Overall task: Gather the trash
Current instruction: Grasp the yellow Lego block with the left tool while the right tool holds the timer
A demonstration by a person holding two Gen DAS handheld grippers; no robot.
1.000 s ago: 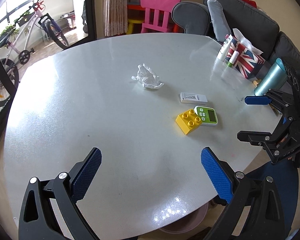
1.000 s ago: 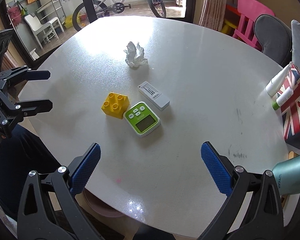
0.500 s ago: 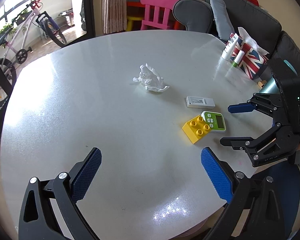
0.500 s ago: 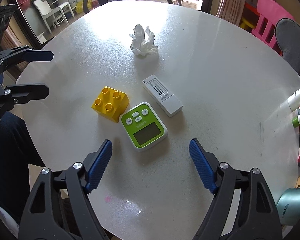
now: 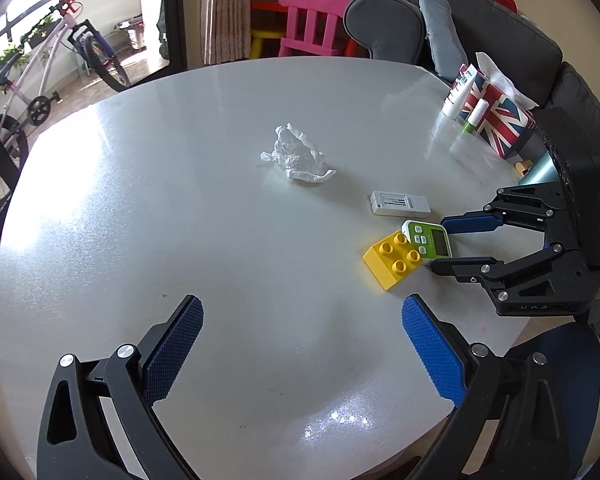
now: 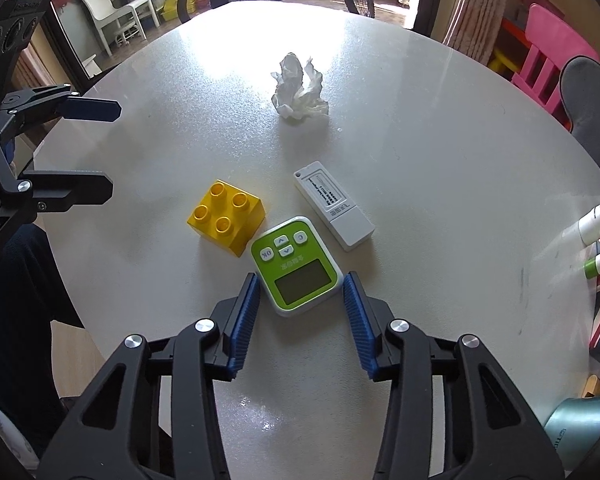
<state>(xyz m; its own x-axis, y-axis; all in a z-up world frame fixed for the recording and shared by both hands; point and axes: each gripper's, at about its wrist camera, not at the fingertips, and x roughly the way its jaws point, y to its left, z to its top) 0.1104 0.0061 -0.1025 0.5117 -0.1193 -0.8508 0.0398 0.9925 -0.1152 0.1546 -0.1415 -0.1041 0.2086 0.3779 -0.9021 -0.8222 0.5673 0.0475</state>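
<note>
A crumpled white tissue [image 5: 298, 158] [image 6: 300, 88] lies alone near the middle of the round grey table [image 5: 140, 220]. My right gripper [image 6: 300, 284] [image 5: 440, 245] points down at a green timer [image 6: 294, 264] [image 5: 428, 238]. Its jaws are closing, with the timer's near end between the blue pads and a thin gap on each side. My left gripper [image 5: 302, 320] [image 6: 112, 148] hangs open over the table's near edge with nothing between its fingers, well short of the tissue.
A yellow toy brick [image 6: 226, 222] touches the timer's left side, and a white rectangular device [image 6: 334, 204] lies just beyond. A Union Jack tissue box [image 5: 496, 120], two tubes [image 5: 456, 96] and a teal bottle [image 6: 576, 428] stand at the right edge.
My right gripper has come down and forward to the green timer, and its jaws have narrowed from wide to just outside the timer. The left gripper has stayed put and open.
</note>
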